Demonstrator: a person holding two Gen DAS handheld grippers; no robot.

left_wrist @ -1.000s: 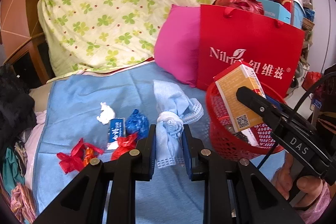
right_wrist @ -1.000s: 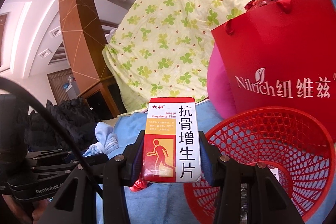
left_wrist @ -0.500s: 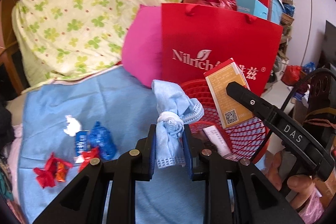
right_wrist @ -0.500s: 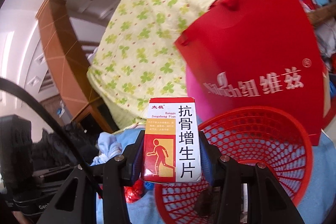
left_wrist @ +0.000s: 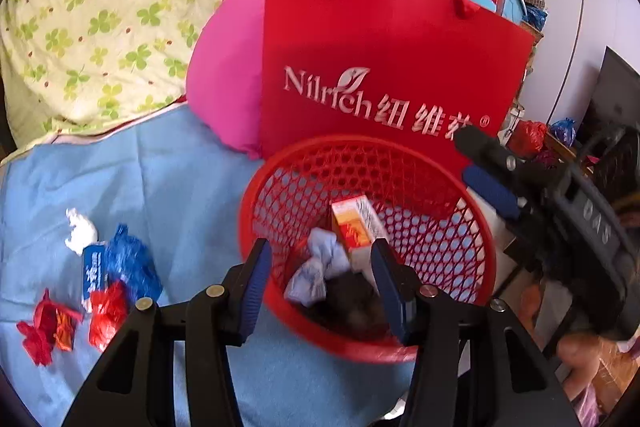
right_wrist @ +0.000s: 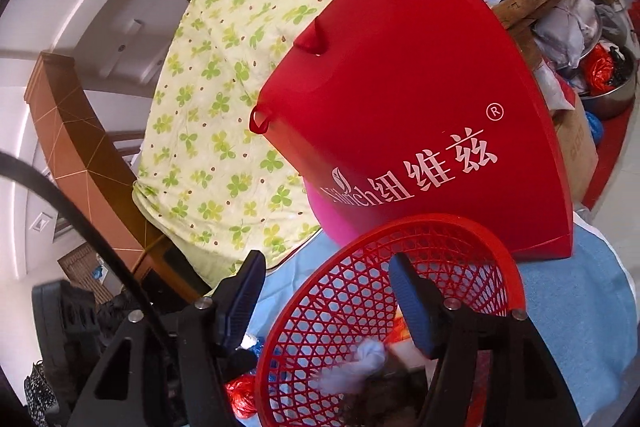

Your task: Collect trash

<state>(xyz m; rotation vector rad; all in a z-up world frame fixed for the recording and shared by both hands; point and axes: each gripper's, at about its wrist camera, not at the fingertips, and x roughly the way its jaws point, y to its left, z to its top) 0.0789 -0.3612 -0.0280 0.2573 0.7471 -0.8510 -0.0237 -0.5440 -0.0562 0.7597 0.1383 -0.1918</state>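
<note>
The blue cloth wad and medicine box lay inside the red basket, both grippers, left and right, gaped empty above it, so drop-off looked finished and the next reach would target the 4 or so wrappers on the blue sheet.

Red mesh basket holding pale blue cloth wad and orange-white box, red gift bag with white lettering, magenta pillow, light blue bedsheet, cream quilt with green clovers, red wrappers, blue crumpled bag.
</note>
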